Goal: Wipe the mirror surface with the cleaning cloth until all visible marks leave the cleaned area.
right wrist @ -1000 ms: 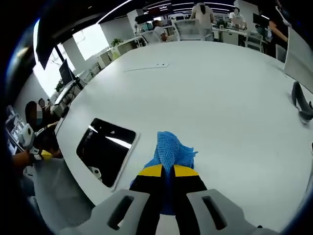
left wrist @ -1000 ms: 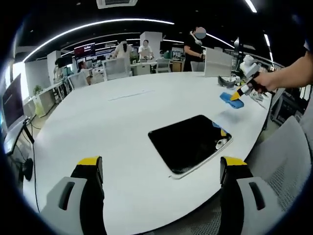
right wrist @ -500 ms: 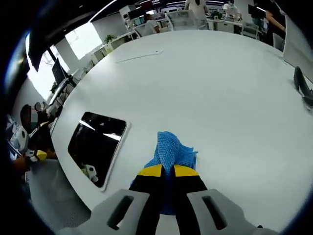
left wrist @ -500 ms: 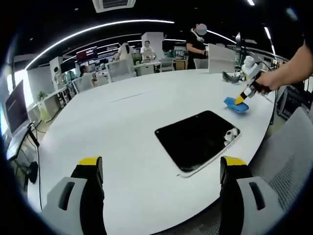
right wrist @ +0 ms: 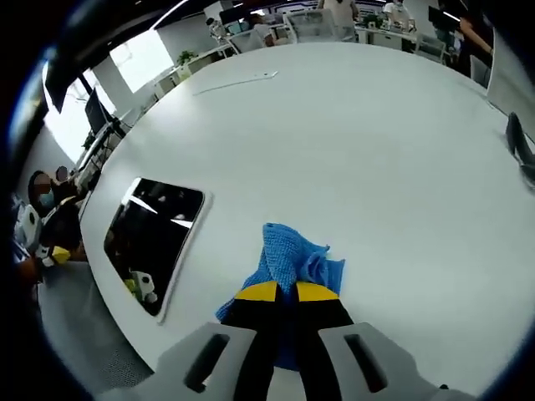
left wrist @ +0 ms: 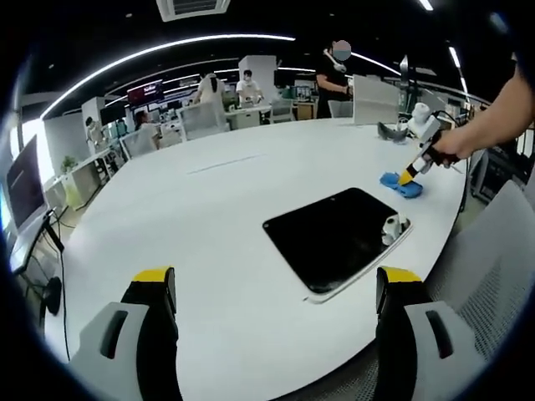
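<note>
I hold the cleaning cloth (right wrist: 288, 259) in my right gripper (right wrist: 278, 291), fingers closed on its near edge; the rest lies bunched on the white worktop (right wrist: 376, 159), to the right of the mirror (right wrist: 150, 238) and apart from it. The cloth looks soft, light and limp, so I judge a pinch on a gathered fold best. The mirror lies flat near the worktop's edge, likely rigid, fragile and slippery. My left gripper (left wrist: 276, 284) hangs with fingers spread wide, empty. I see no containers.
</note>
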A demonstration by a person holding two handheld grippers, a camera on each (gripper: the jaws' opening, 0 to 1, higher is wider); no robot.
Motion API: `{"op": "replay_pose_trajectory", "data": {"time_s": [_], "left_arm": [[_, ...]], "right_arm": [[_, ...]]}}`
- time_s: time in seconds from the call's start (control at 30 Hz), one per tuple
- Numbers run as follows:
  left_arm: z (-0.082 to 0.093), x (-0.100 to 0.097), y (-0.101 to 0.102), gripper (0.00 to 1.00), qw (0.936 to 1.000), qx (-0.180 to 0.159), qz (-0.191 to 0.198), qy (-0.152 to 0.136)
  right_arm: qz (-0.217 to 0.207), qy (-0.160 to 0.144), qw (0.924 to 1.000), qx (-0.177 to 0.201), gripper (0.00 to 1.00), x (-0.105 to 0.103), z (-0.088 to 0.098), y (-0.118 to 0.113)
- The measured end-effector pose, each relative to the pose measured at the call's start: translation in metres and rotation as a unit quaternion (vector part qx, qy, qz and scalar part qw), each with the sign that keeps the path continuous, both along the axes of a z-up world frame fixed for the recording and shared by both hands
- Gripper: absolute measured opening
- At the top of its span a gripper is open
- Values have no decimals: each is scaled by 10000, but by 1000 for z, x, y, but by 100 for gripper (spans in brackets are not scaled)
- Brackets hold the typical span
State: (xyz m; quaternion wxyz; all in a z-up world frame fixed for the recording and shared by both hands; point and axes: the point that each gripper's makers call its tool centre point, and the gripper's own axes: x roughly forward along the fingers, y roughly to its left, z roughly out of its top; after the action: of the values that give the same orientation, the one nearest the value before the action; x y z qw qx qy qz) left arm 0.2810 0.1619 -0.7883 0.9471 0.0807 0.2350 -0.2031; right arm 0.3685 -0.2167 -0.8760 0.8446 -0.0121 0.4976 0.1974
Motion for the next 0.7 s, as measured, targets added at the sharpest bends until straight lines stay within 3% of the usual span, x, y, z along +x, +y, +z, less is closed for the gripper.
{"op": "replay_pose_trajectory", "data": {"time_s": [0.23, 0.4, 0.47, 0.5, 0.53, 0.63, 0.7], "left_arm": [[-2, 0, 0, 99, 10000, 51, -58, 9], [-2, 0, 1, 99, 10000, 21, -25, 15], [-1, 0, 0, 99, 10000, 3, -40, 7], [0, 0, -1, 99, 10000, -16, -35, 7], [2, 0, 0, 99, 9999, -104, 38, 11], [9, 0, 0, 99, 9994, -324, 94, -67], [9, 0, -1, 99, 9994, -333, 67, -80]], "right_arm": [[-219, 120, 9996, 95, 0, 1, 0, -1], [325, 16, 9995, 0, 0, 0, 1, 2], [331, 6, 9994, 77, 3, -1, 4, 0], [320, -52, 9994, 131, 7, -1, 9, 0], [446, -441, 9977, 249, 12, 3, 21, 3], [847, -1081, 9898, 390, 33, -2, 51, 5], [944, -1326, 9855, 484, 50, -8, 64, 1]]}}
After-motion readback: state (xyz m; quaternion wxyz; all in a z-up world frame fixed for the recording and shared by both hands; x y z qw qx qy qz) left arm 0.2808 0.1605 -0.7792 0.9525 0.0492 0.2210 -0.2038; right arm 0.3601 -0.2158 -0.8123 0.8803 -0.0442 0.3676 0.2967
